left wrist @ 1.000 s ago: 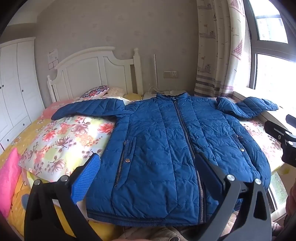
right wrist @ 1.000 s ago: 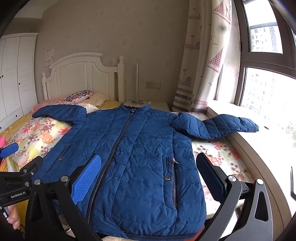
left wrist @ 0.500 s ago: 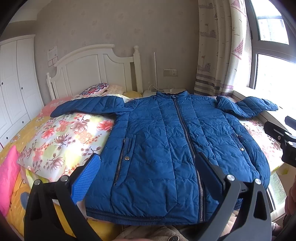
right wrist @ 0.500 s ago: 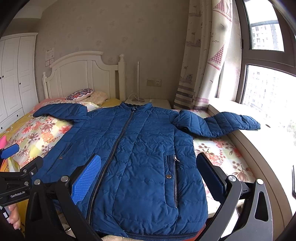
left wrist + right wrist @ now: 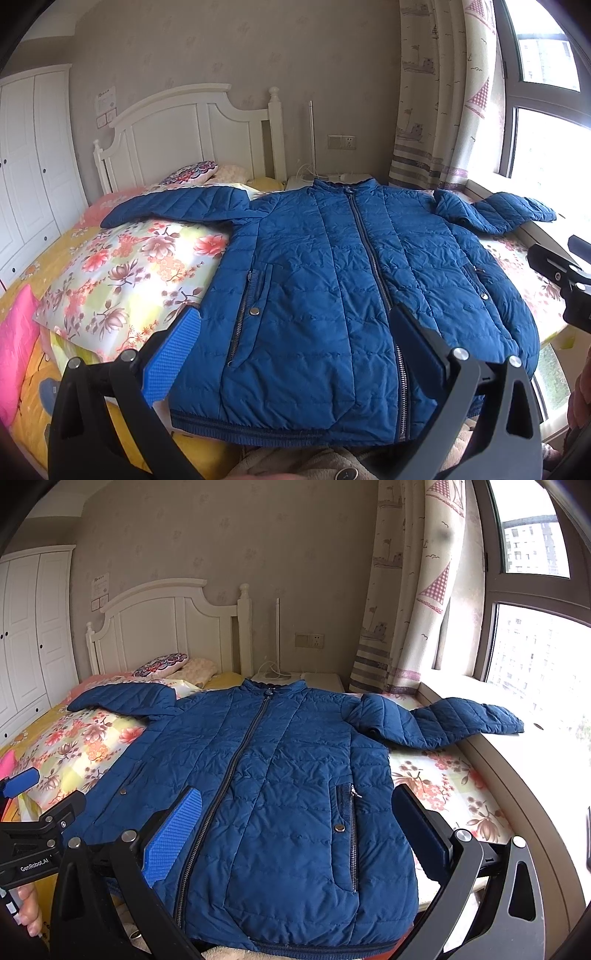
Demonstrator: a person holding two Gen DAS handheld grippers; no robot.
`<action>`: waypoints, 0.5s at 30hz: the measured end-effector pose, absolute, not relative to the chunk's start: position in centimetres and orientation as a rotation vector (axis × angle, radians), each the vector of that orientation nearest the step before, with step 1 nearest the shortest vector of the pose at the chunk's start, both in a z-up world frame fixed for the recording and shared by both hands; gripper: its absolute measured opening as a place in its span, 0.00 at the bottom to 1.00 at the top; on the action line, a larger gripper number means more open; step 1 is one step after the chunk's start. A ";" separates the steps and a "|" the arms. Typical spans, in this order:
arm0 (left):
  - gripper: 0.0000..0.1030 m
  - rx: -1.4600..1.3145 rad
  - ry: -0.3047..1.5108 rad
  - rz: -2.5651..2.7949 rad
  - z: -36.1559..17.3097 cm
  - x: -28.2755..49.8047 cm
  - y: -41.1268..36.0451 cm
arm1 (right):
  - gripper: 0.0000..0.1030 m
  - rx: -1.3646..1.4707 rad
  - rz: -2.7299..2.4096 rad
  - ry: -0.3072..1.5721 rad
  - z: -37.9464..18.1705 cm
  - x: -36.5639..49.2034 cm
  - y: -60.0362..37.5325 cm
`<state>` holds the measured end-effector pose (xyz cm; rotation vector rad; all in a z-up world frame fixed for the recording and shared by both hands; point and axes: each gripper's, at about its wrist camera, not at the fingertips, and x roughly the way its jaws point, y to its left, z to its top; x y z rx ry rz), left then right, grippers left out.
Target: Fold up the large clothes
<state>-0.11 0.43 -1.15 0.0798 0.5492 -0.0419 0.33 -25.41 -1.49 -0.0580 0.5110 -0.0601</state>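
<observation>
Bed (image 5: 55, 258) w/ blue jacket (image 5: 332, 288) flat, unchanged; left gripper (image 5: 295, 347) & right gripper (image 5: 295, 830) crept nearer, both wide, empty — no fold begun.

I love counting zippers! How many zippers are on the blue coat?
3 on the blue quilted puffer coat: a long centre front zipper and a pocket zipper on each side. Others may be hidden.

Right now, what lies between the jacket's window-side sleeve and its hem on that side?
Bare floral bedsheet, nothing on it; the sleeve reaches onto the windowsill. The right wrist view shows it.
</observation>
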 end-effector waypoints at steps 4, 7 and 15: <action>0.98 0.076 0.553 -0.039 -1.2 -0.1 0.5 | 0.96 -0.057 -0.059 0.513 -1.6 0.4 -25.5; 0.98 0.075 0.553 -0.037 -1.2 -0.1 0.6 | 0.96 -0.053 -0.057 0.517 -1.7 0.4 -25.6; 0.98 0.076 0.554 -0.037 -1.1 0.0 0.7 | 0.96 -0.053 -0.054 0.517 -1.7 0.4 -25.6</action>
